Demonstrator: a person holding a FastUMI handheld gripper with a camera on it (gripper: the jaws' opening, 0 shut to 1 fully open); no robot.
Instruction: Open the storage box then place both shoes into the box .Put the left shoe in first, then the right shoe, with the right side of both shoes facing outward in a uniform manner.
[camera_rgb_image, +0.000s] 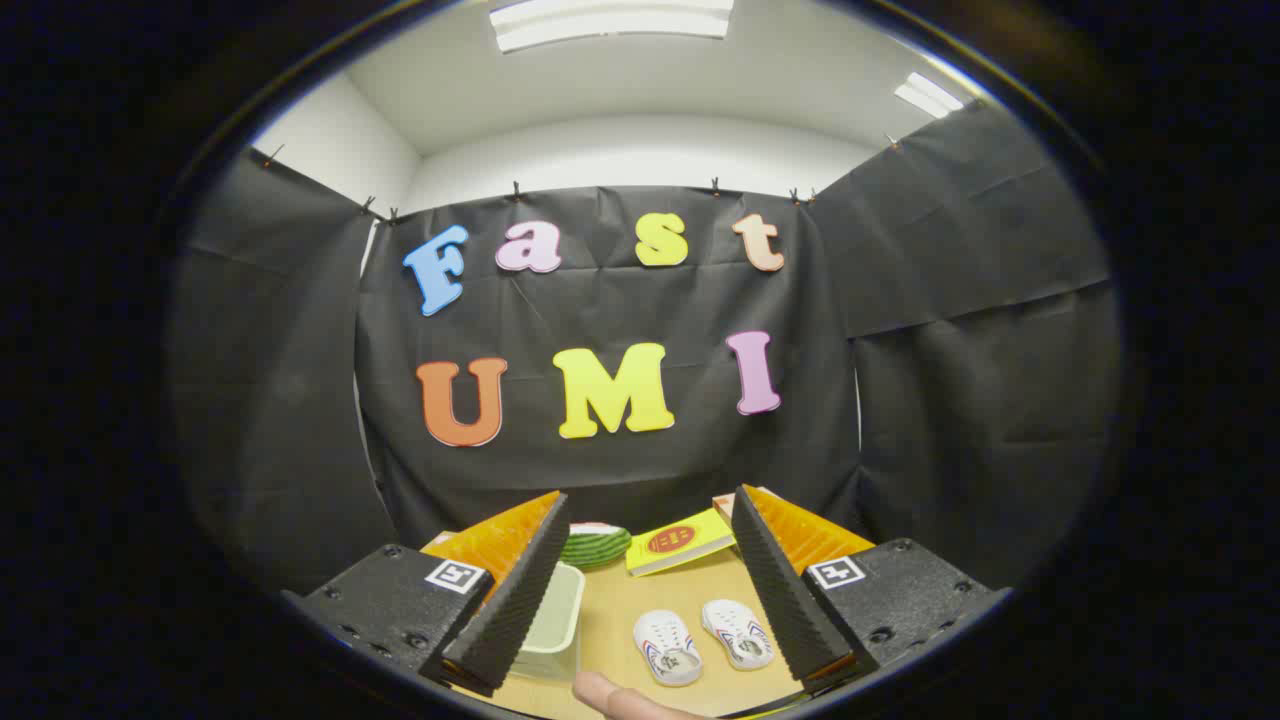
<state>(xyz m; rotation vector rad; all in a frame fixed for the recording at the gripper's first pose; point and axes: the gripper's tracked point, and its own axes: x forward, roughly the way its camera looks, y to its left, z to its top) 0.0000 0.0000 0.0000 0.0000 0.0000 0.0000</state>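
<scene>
Two small white shoes lie side by side on the wooden table (620, 610), one (668, 648) to the left of the other (738, 634), toes pointing away, between my fingers and below them. A pale translucent storage box (548, 620) sits just left of the shoes, partly hidden behind my left finger (520, 590). My gripper (650, 510) is held high above the table, open wide, with nothing between its fingers. I cannot tell whether the box has a lid on.
A yellow book (680, 542) lies beyond the shoes toward the back of the table. A green striped melon-like object (594, 546) sits to its left. A person's fingertip (610, 697) shows at the table's near edge. Black cloth walls enclose the booth.
</scene>
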